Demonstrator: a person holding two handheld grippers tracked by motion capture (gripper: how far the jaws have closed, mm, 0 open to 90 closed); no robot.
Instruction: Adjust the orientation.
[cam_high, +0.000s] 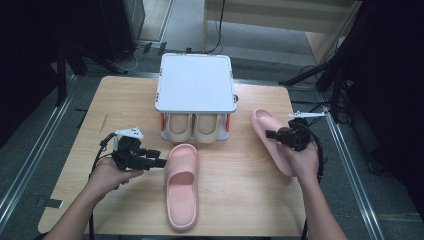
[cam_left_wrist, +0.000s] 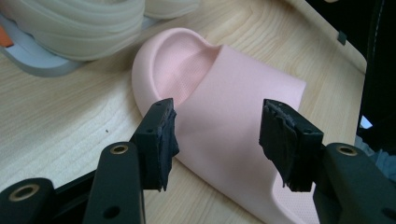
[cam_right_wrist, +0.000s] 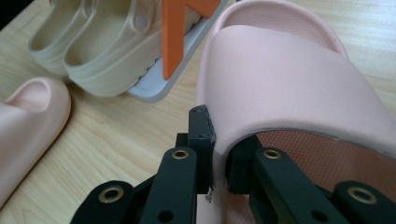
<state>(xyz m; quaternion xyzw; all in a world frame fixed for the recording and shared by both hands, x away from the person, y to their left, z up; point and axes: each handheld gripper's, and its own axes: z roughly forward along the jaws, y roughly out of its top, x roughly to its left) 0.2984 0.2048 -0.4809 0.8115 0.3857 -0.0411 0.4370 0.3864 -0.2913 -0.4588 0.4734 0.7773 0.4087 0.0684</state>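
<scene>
matt foam slipper (cam_high: 181, 187), wood-grain table (cam_high: 240, 185)

Your left claw (cam_high: 159, 163) points toward the middle, held level just above the tabletop (cam_high: 240, 170), its jaws spread wide with nothing pinched. Your right claw (cam_high: 270, 134) faces left, jaws clamped tight on the edge of a slipper's strap (cam_right_wrist: 299, 84). Both forearms enter from below.

- The beige clogs (cam_high: 192, 127) sit half hidden under the rack's white top shelf (cam_high: 195, 82).
- The held pink slide's (cam_high: 272, 137) heel end is covered by the right hand (cam_high: 302, 160).
</scene>
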